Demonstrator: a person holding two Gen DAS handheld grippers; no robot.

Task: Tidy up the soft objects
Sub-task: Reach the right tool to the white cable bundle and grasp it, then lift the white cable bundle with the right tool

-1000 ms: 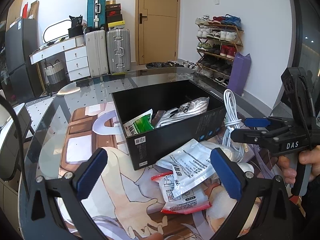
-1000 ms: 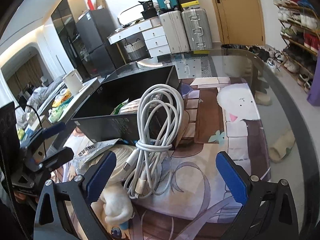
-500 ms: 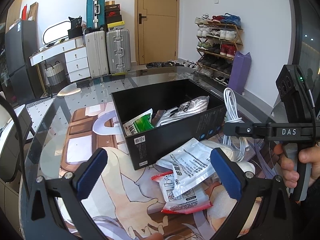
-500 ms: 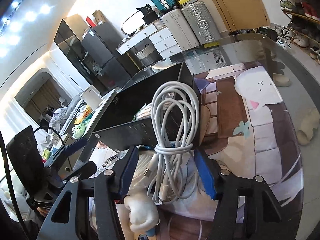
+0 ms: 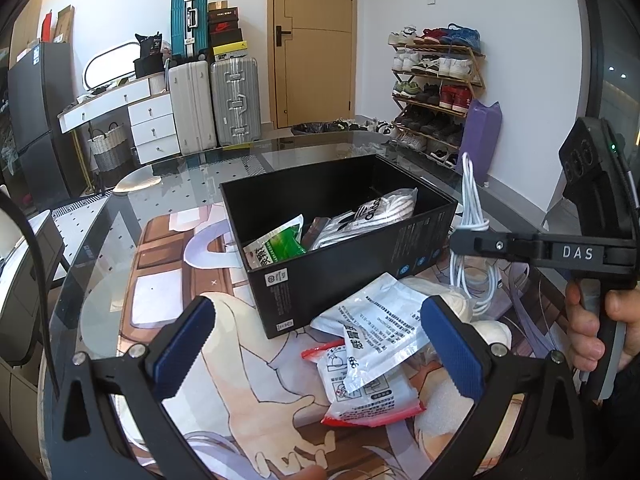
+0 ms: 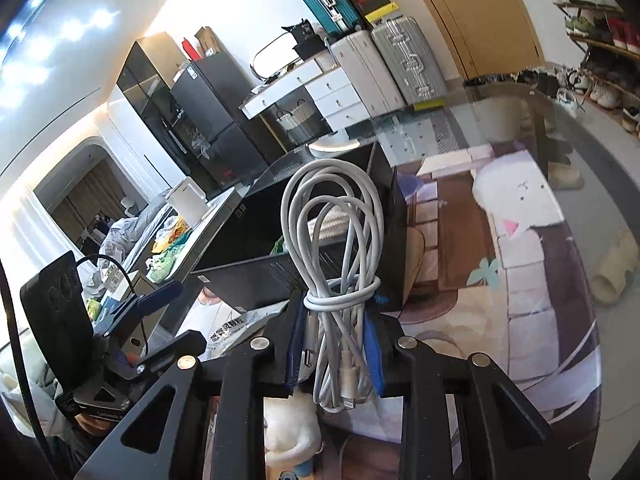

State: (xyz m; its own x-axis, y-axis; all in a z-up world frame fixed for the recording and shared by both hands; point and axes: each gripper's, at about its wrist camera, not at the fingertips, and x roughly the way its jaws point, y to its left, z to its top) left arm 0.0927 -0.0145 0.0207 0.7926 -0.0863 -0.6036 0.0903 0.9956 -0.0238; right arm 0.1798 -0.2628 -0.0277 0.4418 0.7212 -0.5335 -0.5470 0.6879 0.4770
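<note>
A coiled white cable [image 6: 332, 208] stands upright at the right end of the black box [image 5: 344, 276]. My right gripper [image 6: 334, 320] has its jaws closing on the cable's wrapped middle, and both blue pads press it. The left wrist view shows the same grip from the side, with the cable [image 5: 470, 200] in the right gripper [image 5: 460, 240]. My left gripper [image 5: 316, 344] is open and holds nothing, low over a white printed packet [image 5: 376, 328] and a red-edged packet [image 5: 360, 396]. The box holds a green packet [image 5: 280, 246] and a bagged white item [image 5: 372, 216].
A white plush thing [image 5: 492, 332] lies under the packets, near the right gripper. The glass table [image 5: 120, 240] has a printed mat under it. Suitcases, a drawer unit and a shoe rack stand along the far walls.
The right gripper's jaws went from wide open to shut on the cable's middle. The gripper also rolled a little. The left gripper stayed where it was.
</note>
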